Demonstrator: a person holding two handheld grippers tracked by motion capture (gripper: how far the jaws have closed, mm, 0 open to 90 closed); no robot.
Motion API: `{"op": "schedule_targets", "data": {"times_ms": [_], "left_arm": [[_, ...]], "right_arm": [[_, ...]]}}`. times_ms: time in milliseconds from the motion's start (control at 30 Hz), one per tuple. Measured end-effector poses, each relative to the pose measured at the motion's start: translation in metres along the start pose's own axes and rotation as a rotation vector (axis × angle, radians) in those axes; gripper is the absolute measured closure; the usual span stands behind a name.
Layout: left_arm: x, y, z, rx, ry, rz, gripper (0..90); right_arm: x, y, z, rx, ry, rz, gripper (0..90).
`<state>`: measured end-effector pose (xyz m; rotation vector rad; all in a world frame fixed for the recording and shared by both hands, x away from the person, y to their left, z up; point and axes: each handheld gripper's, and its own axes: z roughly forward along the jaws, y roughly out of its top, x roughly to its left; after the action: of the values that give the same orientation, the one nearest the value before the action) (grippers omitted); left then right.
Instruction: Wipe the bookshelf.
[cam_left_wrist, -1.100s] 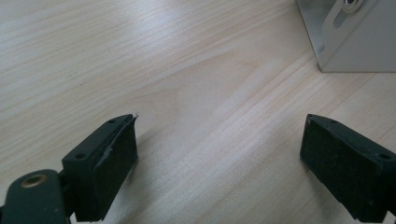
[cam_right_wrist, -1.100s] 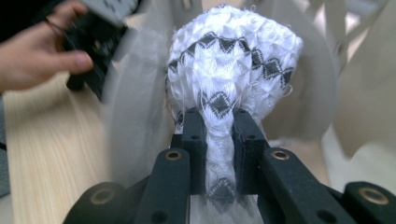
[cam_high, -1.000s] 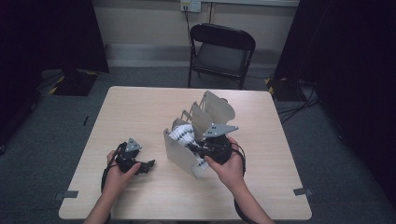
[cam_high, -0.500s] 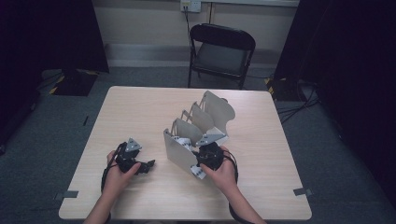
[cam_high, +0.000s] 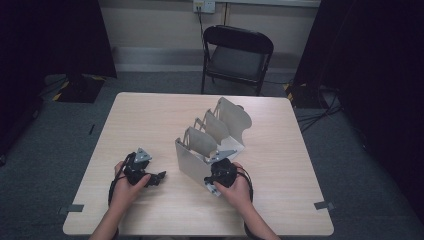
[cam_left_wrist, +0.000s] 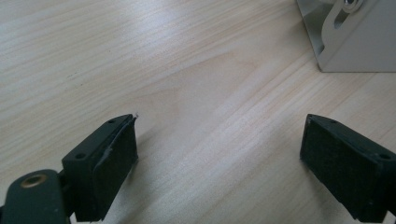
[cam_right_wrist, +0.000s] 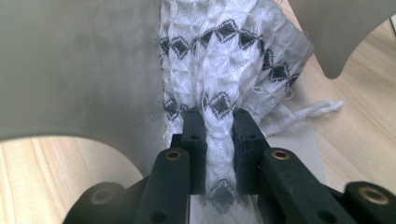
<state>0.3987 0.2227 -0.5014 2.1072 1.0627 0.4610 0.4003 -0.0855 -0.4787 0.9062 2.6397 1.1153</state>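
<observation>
**Cloth going into the rack's near slot**

My right gripper (cam_right_wrist: 218, 135) is clamped on a folded white cloth (cam_right_wrist: 224, 56) with black diamonds, low in the nearest slot of the metal rack (cam_high: 192, 162). The cloth's length runs straight ahead of the jaws, plates close on both sides. My left gripper (cam_left_wrist: 219, 163), jaws apart and empty, rests left of the rack over bare table (cam_left_wrist: 140, 56).

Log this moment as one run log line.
right gripper: shut on cloth | cloth: in rack front slot | left gripper: open, idle on table
</observation>
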Motion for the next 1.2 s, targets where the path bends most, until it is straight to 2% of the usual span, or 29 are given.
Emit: {"op": "schedule_targets", "data": {"times_ms": [133,267,333,400,533,733,933,1033,1167,1200], "left_arm": [[0.000,0.000,0.000,0.000,0.000,0.000,10.8],[0.000,0.000,0.000,0.001,0.002,0.004,10.8],[0.000,0.000,0.000,0.001,0.001,0.004,10.8],[0.000,0.000,0.000,0.000,0.000,0.000,10.8],[0.000,0.000,0.000,0.000,0.000,0.000,10.8],[0.000,0.000,0.000,0.000,0.001,0.004,10.8],[0.000,0.000,0.000,0.000,0.002,0.003,10.8],[0.000,0.000,0.000,0.000,0.001,0.003,10.8],[0.000,0.000,0.000,0.001,0.002,0.004,10.8],[0.000,0.000,0.000,0.001,0.002,0.004,10.8]], "right_arm": [[0.001,-0.002,-0.001,0.002,-0.008,-0.009,77.3],[0.000,-0.003,-0.005,-0.014,-0.010,-0.001,70.5],[0.000,-0.003,-0.007,-0.021,-0.016,-0.004,70.3],[0.000,-0.004,-0.005,-0.004,-0.027,-0.016,70.8],[0.000,-0.004,-0.003,0.006,-0.027,-0.006,77.1],[0.001,0.000,-0.017,-0.005,-0.024,-0.006,78.3],[0.003,0.017,-0.055,-0.113,-0.023,-0.007,78.3],[0.005,0.031,-0.072,-0.175,-0.021,-0.016,78.3],[0.009,0.051,-0.082,-0.224,-0.025,-0.039,78.3],[0.009,0.051,-0.082,-0.224,-0.025,-0.039,78.3]]}}
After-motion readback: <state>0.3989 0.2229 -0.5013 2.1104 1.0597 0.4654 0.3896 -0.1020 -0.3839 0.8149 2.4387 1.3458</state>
